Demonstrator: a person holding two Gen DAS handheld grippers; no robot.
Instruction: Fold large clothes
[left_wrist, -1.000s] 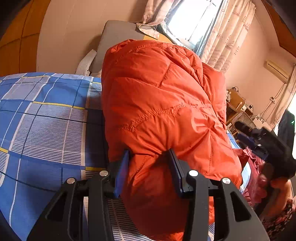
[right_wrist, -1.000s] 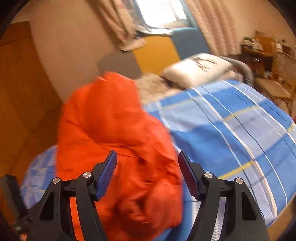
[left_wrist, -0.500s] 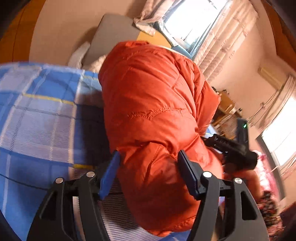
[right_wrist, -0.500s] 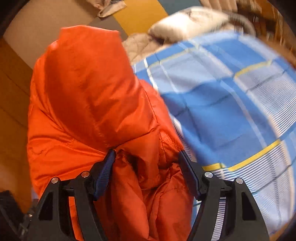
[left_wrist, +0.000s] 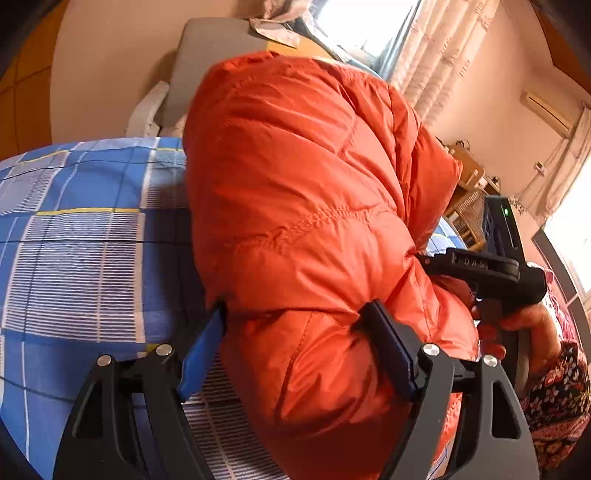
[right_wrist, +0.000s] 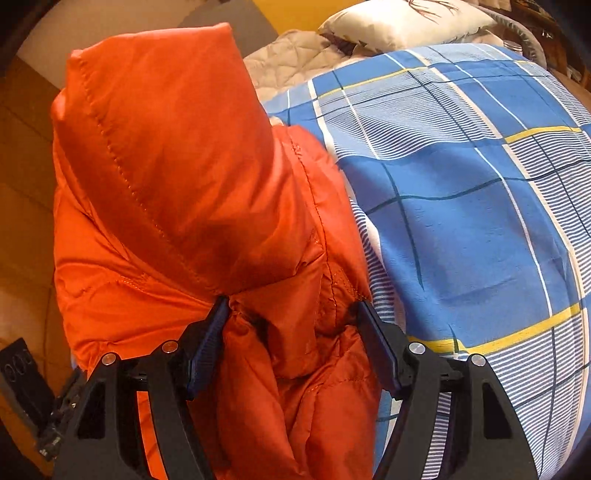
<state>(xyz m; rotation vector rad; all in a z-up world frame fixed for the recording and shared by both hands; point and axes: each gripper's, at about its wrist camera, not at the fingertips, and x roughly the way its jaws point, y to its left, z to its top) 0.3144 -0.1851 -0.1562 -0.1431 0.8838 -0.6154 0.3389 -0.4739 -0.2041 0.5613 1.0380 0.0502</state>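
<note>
Nearest me, my left gripper (left_wrist: 295, 347) stands with its jaws spread wide around a thick bulge of the orange quilted puffer jacket (left_wrist: 314, 192); the blue pads (left_wrist: 201, 350) press into the padding on both sides, so I judge it to be bracing the bundle more than pinching it, and I cannot tell for sure that anything is truly clamped. My right gripper (right_wrist: 291, 343) is likewise wide, with a bunched wad of the same jacket near the base of its pointed hood (right_wrist: 166, 122) sitting between the pads. The jacket itself is gathered into a tall, puffy mound on the blue checked bedspread with white and yellow lines (right_wrist: 461, 206), towards the bed's edge, its hood standing up. From the left view I can see the other black handheld gripper (left_wrist: 487, 273) tucked against the jacket's far side. Beyond lie a white pillow (right_wrist: 402, 18) at the head of the bed and, further still, pale curtains (left_wrist: 443, 48) by a bright window. As I judge it, the folding is well along: the sleeves seem tucked away and the body doubled over, though I cannot see them. What remains looks like flattening the bulk, tidying the hood and letting go.
</note>
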